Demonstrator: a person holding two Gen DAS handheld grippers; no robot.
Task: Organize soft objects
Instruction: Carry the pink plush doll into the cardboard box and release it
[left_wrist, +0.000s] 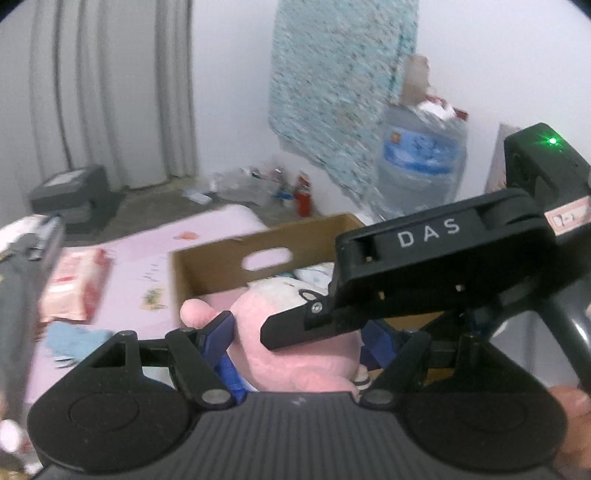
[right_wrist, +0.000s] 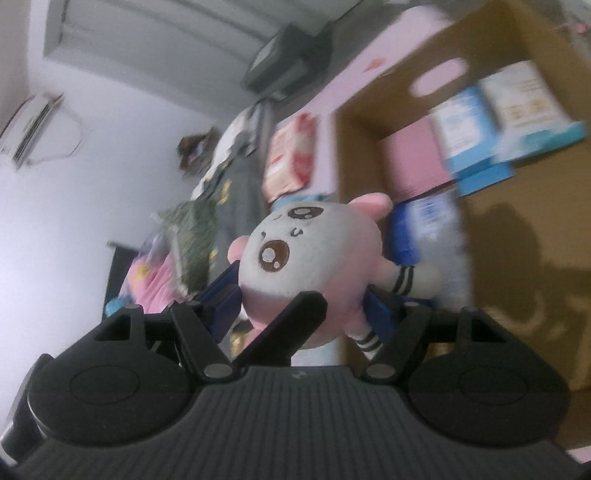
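- While both grippers meet at one toy, the left gripper has its jaws fairly wide apart, and the pink plush toy fills the gap between its blue fingers; the left finger presses on the toy's side, so the toy is held.
- The right gripper also has its jaws fairly wide, and its blue fingers stand on both sides of the same plush toy, against its pink body below the white face.
- From the left wrist view, the black body of the right gripper crosses in front of the toy and covers part of it.
- The toy is in the air, just in front of the open cardboard box, which stands on a pink bed.
- Inside the box lie blue and white packs and something pink.
- A red and white pack lies on the bed beside the box.
- Both views are blurred.
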